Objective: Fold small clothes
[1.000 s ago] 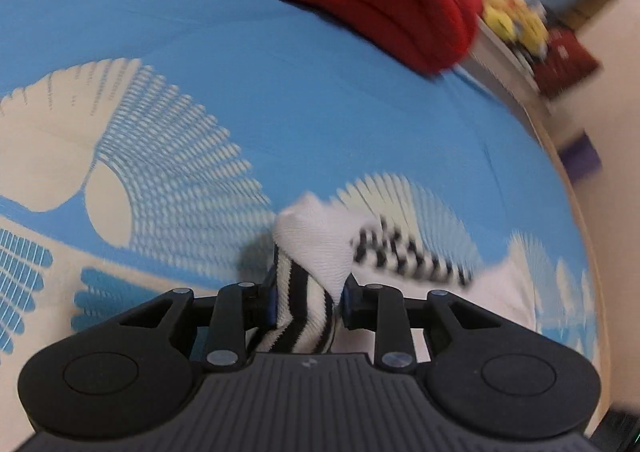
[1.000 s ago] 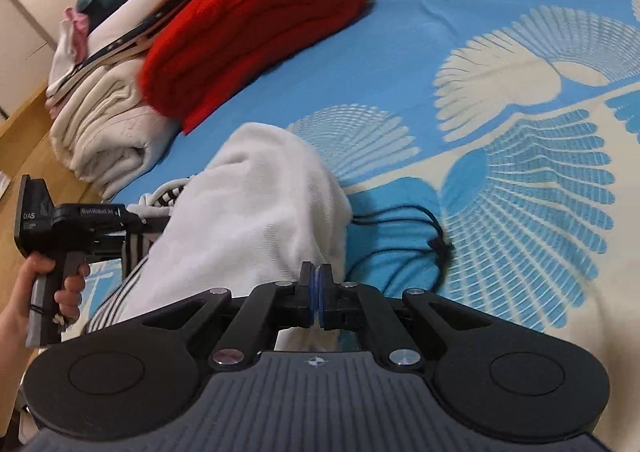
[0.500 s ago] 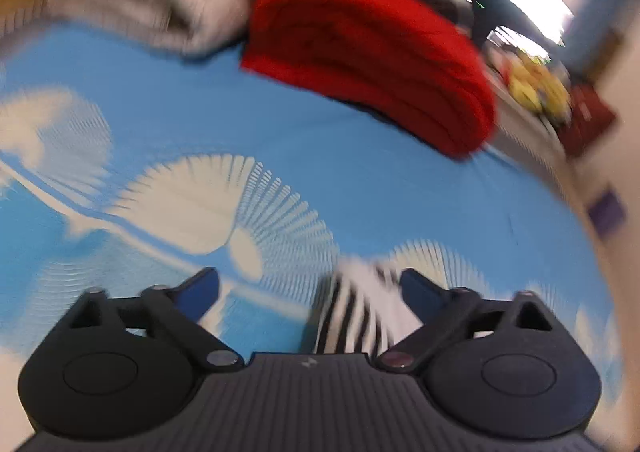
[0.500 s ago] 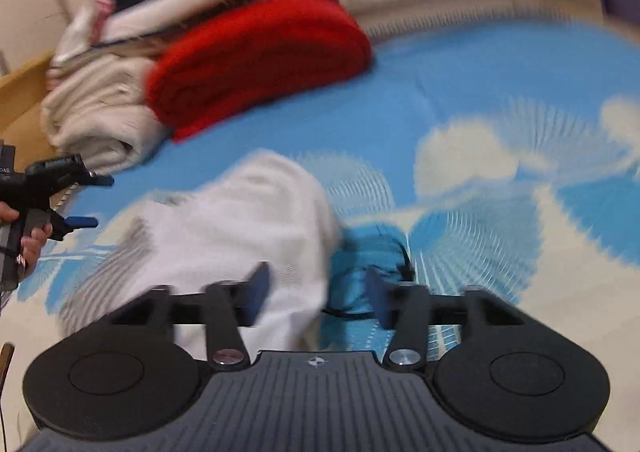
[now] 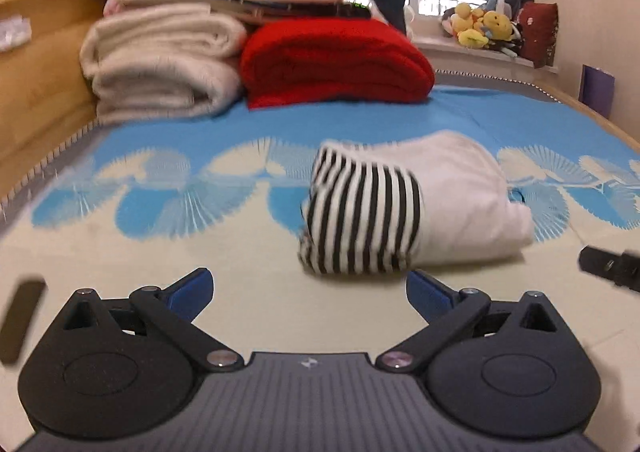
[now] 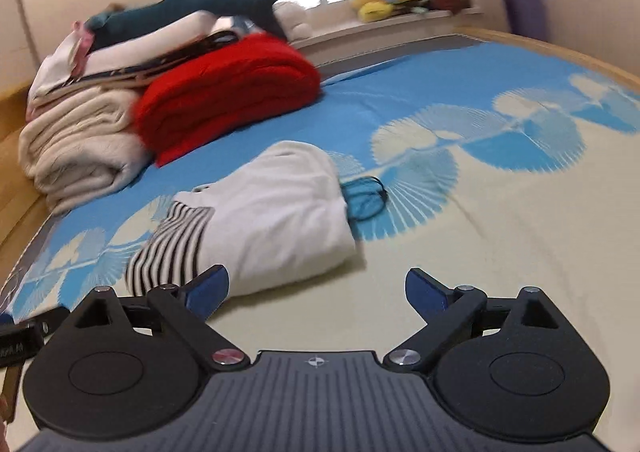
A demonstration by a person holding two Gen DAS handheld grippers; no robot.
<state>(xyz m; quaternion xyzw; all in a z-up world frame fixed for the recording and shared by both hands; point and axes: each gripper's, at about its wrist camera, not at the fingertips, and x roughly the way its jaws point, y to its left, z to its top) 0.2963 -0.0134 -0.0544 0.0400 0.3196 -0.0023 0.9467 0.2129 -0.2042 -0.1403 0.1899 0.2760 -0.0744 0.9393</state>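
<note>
A folded small garment (image 5: pixel 404 211), white with a black-and-white striped part at its left end, lies on the blue and cream bedspread (image 5: pixel 160 252). It also shows in the right wrist view (image 6: pixel 272 219). My left gripper (image 5: pixel 310 292) is open and empty, just in front of the striped end, not touching it. My right gripper (image 6: pixel 316 288) is open and empty, just in front of the white part. A tip of the right gripper shows at the right edge of the left wrist view (image 5: pixel 608 268).
A folded red blanket (image 5: pixel 336 63) and a stack of cream towels and clothes (image 5: pixel 164 63) sit at the head of the bed by the wooden frame (image 5: pixel 36 91). A black cord (image 6: pixel 366 197) lies right of the garment. Plush toys (image 5: pixel 484 27) sit on the windowsill.
Both grippers have let go of the garment, opened, and pulled back from it. The garment now lies folded on the bedspread.
</note>
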